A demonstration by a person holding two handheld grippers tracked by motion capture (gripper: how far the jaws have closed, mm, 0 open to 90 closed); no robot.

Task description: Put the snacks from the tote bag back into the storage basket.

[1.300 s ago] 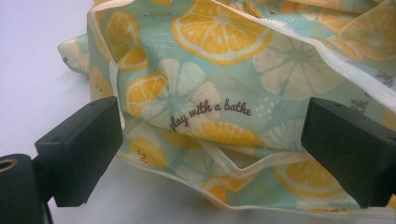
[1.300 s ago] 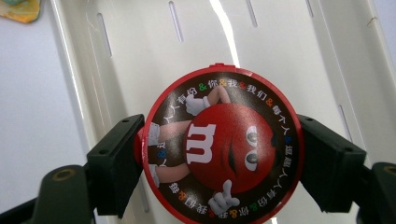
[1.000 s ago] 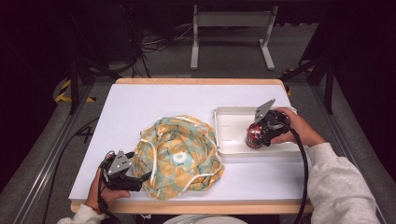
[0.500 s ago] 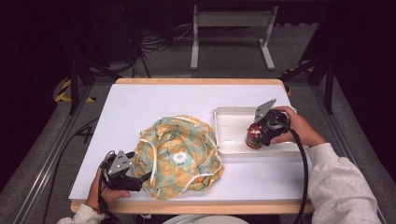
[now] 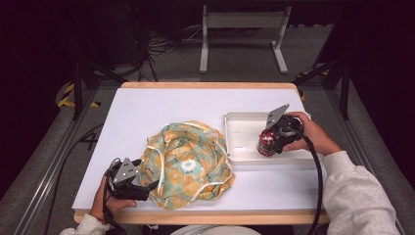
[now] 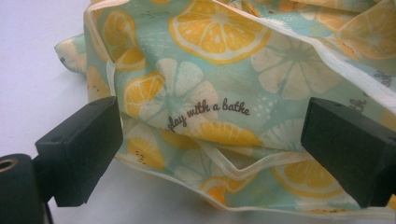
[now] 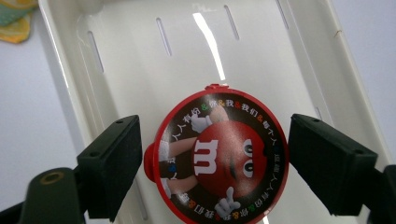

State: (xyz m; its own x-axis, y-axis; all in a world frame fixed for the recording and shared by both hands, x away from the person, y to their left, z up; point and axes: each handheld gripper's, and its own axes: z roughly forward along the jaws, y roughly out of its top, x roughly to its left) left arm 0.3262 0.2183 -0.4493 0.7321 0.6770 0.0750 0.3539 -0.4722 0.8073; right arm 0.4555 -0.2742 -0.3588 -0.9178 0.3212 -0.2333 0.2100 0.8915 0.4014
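Note:
A soft cloth bag [image 5: 186,164] printed with lemon slices on pale green lies crumpled at the table's front centre. My left gripper [image 5: 149,186] rests at its left edge, open, with the bag's white-piped hem [image 6: 233,170] between the spread jaws but not pinched. A red round candy tin [image 5: 265,141] stands upright in a white tray [image 5: 240,132]. My right gripper [image 5: 272,142] is open around it. In the right gripper view the tin's lid [image 7: 219,154] sits between the two pads, both very close to its sides.
The white table [image 5: 161,107] has free room across its back and left. The tray's ribbed floor [image 7: 140,70] holds nothing but the tin. Beyond the table are a dark floor, cables and a metal stand [image 5: 242,34].

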